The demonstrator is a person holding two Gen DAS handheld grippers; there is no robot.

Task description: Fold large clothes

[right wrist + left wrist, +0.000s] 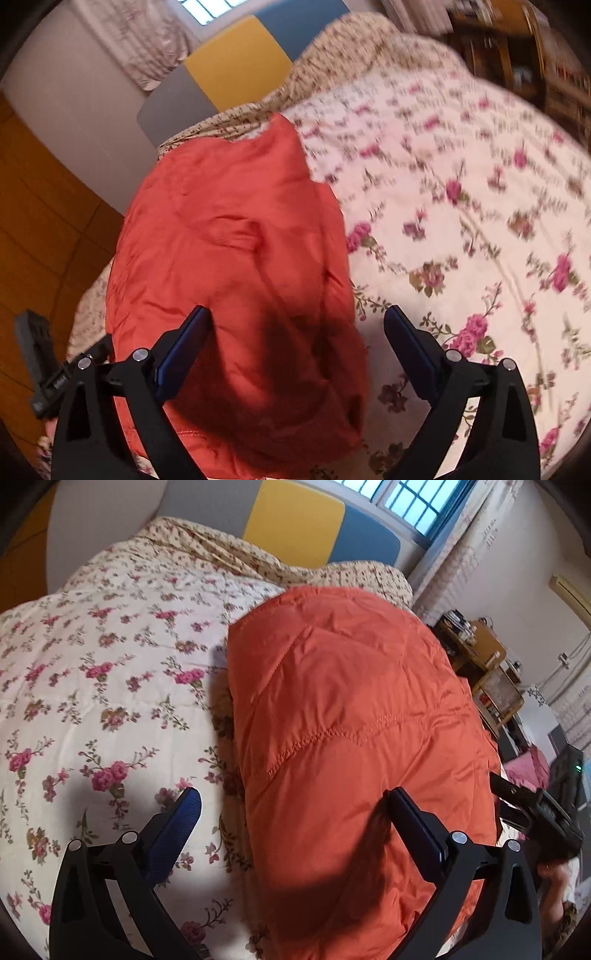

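Note:
An orange padded jacket [351, 720] lies folded into a long bundle on the flowered bedspread [92, 664]. My left gripper [295, 801] is open and empty, hovering above the jacket's near left edge. The jacket also shows in the right wrist view [236, 258], which is blurred. My right gripper [297, 317] is open and empty above the jacket's near right edge. The other gripper shows at the right edge of the left wrist view [546, 816] and at the left edge of the right wrist view [40, 362].
A headboard with grey, yellow [295, 520] and blue panels stands at the far end, under a window. Wooden shelves [491, 675] with clutter stand beside the bed. Wooden floor [33, 221] lies beside the bed.

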